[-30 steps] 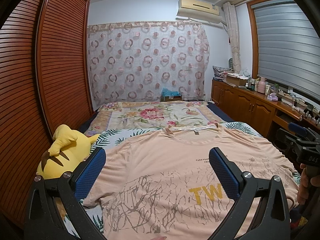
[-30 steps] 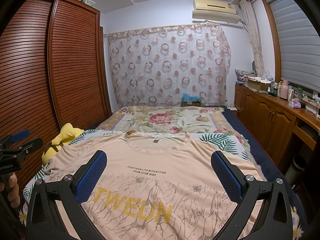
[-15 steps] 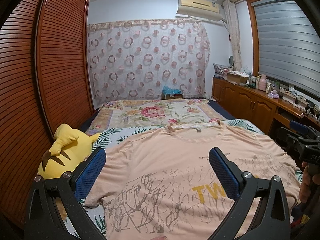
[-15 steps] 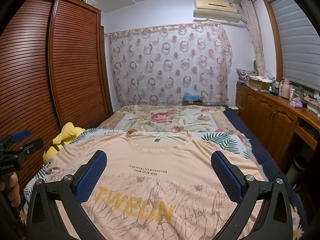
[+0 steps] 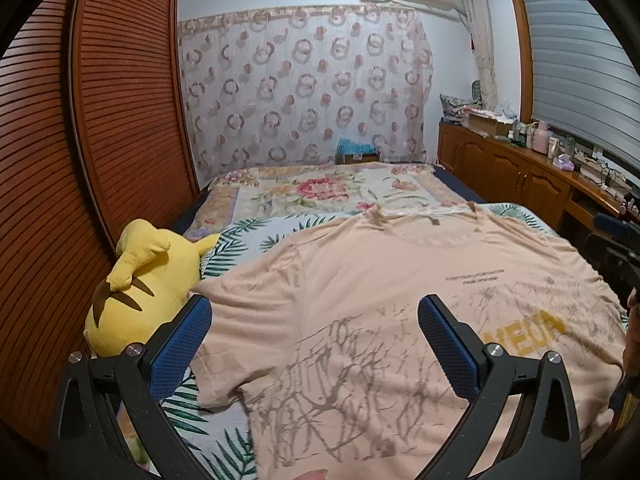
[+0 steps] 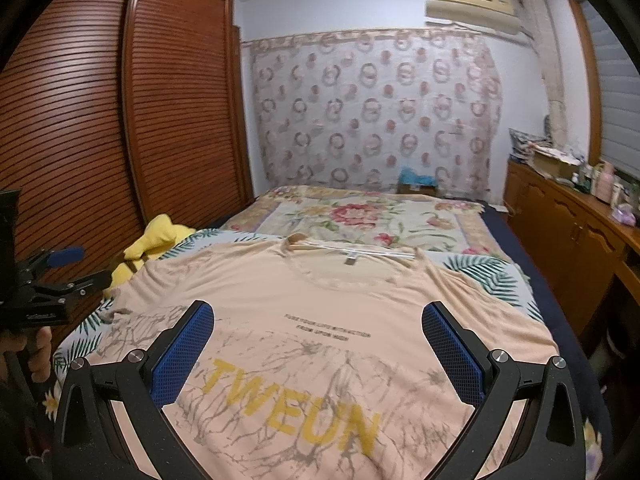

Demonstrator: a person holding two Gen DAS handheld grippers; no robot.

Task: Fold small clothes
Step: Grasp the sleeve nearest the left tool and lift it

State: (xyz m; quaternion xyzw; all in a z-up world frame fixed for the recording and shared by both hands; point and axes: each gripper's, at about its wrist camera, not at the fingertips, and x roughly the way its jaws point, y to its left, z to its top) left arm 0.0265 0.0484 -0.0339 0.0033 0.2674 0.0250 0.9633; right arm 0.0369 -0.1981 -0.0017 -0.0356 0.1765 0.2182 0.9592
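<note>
Peach T-shirt [image 6: 344, 312] flat beneath both spread, empty claws: left gripper [image 5: 316, 344]; right gripper [image 6: 318, 344]

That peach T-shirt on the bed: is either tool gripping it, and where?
Neither. The left tool and the right tool are both open above the T-shirt, which lies flat on the bed, ungripped.
</note>
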